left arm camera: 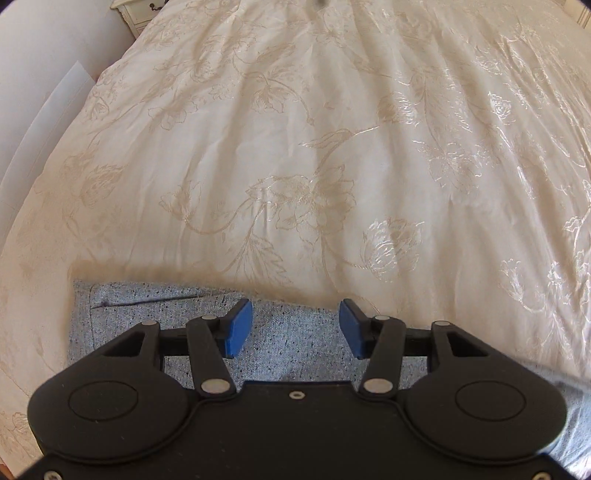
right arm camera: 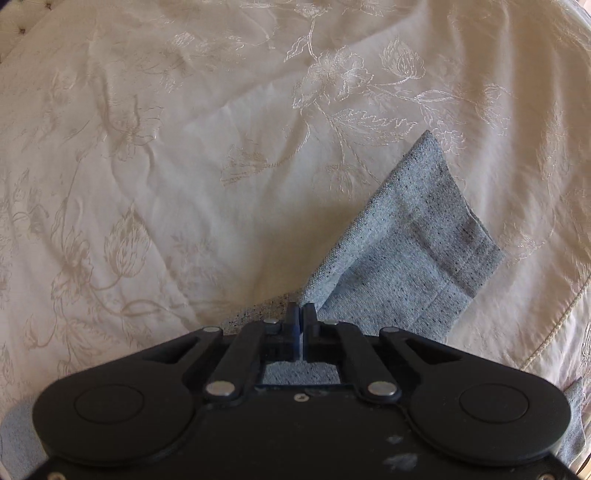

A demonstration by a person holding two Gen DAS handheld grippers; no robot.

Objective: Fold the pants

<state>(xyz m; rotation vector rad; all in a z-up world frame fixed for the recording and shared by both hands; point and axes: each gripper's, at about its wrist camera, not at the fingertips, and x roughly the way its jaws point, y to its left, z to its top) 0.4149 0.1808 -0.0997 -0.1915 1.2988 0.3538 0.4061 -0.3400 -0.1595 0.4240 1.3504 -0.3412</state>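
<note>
The pants (left arm camera: 155,317) are light grey-blue speckled fabric lying on a cream floral bedspread (left arm camera: 295,147). In the left wrist view their waist end with a pocket slit lies flat under my left gripper (left arm camera: 295,326), which is open and empty just above the fabric. In the right wrist view my right gripper (right arm camera: 302,314) is shut on the pants (right arm camera: 406,251), pinching the leg fabric near its hem. The hemmed leg end stands up and fans out to the right of the fingers.
The bedspread (right arm camera: 184,147) fills both views. A white nightstand (left arm camera: 136,11) stands at the far left corner beyond the bed. A pale floor or wall strip (left arm camera: 37,92) runs along the bed's left edge.
</note>
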